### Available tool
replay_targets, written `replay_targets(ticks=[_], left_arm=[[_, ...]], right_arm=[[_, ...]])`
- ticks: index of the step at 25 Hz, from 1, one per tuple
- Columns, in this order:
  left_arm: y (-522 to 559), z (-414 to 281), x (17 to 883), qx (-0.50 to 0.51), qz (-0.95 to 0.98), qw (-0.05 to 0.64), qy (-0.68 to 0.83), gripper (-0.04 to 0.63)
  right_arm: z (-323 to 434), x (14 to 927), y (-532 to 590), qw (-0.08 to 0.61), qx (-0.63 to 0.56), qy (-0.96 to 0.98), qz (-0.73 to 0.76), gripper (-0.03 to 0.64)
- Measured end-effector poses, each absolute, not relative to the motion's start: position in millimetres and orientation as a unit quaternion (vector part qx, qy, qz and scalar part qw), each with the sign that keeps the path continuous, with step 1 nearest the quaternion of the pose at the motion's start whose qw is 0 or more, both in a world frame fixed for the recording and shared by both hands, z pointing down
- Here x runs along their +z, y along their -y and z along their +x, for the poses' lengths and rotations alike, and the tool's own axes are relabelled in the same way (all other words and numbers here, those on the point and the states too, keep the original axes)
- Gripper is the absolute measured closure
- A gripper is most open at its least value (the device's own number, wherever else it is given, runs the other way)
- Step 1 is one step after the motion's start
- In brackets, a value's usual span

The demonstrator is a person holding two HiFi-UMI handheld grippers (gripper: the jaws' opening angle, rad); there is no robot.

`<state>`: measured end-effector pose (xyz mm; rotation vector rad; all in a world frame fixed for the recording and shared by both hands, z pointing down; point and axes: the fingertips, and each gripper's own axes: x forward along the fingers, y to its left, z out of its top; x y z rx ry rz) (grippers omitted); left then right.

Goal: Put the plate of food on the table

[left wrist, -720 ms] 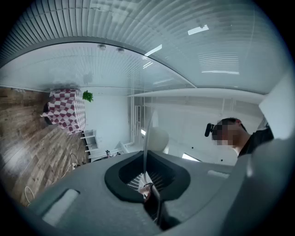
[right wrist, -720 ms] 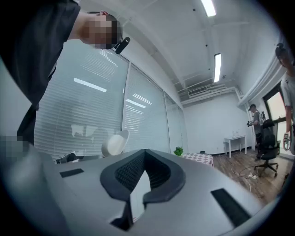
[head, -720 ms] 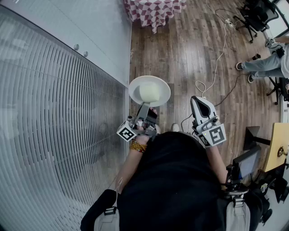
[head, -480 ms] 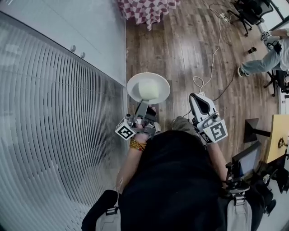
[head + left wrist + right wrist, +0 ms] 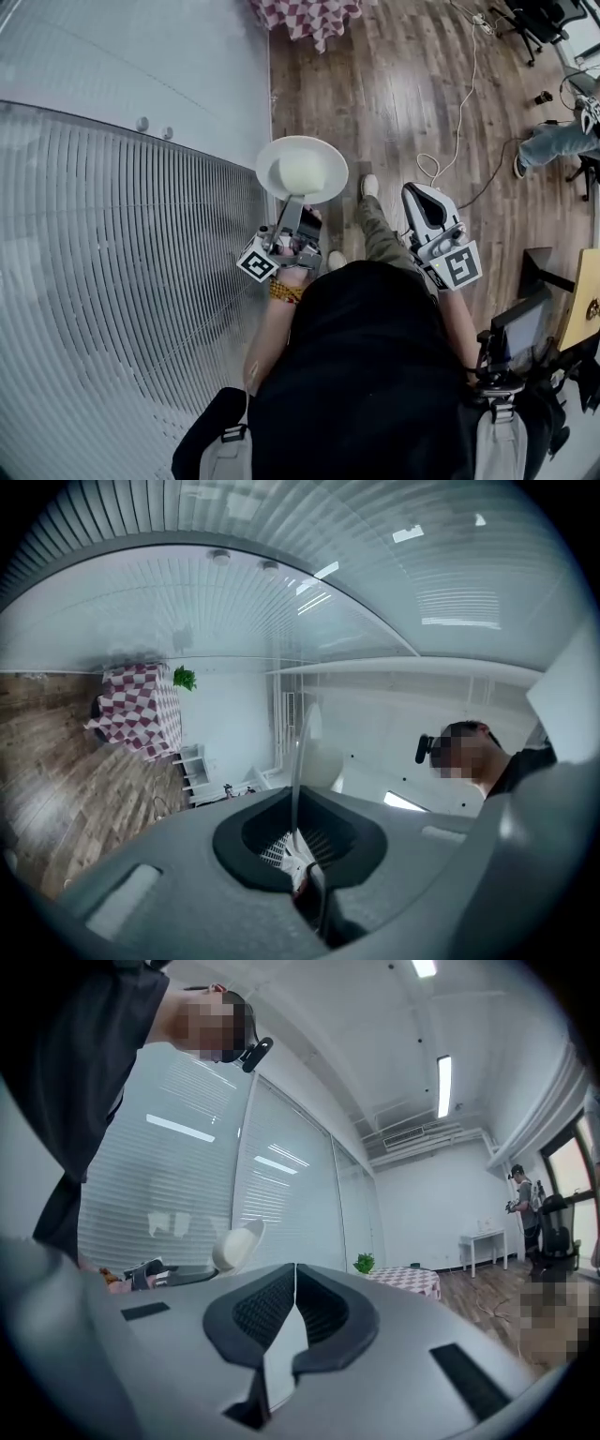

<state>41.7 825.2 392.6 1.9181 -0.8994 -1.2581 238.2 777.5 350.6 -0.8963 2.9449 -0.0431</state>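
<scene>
Far to the left of the table (image 5: 305,17): a wide wall of slatted blinds (image 5: 112,281), pale grey, curving through the head view. Next, between blinds and table: a plain white panel (image 5: 178,66) with two small round knobs (image 5: 142,124). The table itself at the top edge of the head view, draped in a red-and-white checked cloth hanging low over the wooden floor (image 5: 403,103). Shown again far off in the left tool's view, with a small green plant (image 5: 185,678) just beside the table. Brown planks all round the table and on toward the near side.

Well short of the table, on the near side, up in the air over the floor: the plate (image 5: 266,167). Round, white and shallow, with one pale, rounded lump of food (image 5: 302,172) in the middle. Not on the table. Gripped by the left tool (image 5: 296,208), clamped narrow on the near rim of the plate. Seen edge-on in that tool's own view, as a thin pale line rising from between the dark pads.

Further right, about as far from the table as the plate: a trouser leg and a light shoe (image 5: 368,185), then the right tool (image 5: 420,195). Pinched fully together, pad against pad, nothing between, and apart from the plate.

Right of the table: a white cable (image 5: 459,112) looping across the floor, a dark office chair (image 5: 530,23), and at the far right edge another person's leg (image 5: 553,141) in grey trousers.
</scene>
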Motion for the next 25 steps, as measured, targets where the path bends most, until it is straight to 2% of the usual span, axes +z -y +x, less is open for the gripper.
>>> replay_targets(ticks=[11,17,25], left_arm=[[-606.0,11.8,370.6,-0.499,0.715,0.314,0.375,0.581],[-533.8,27.8,370.8,-0.506,0.706,0.304,0.393,0.581],[-461.6,4.6,378.4,-0.513,0.691,0.311,0.403,0.581]], right_arm=[[215.2,356.3,-538.9,0.036,-0.024,-0.966,-0.255,0.604],[236.9,367.8,-458.3,0.033,-0.028,-0.967,-0.249,0.604],[217.6,377.2,-384.8,0.023,-0.044,-0.968,-0.246,0.604]])
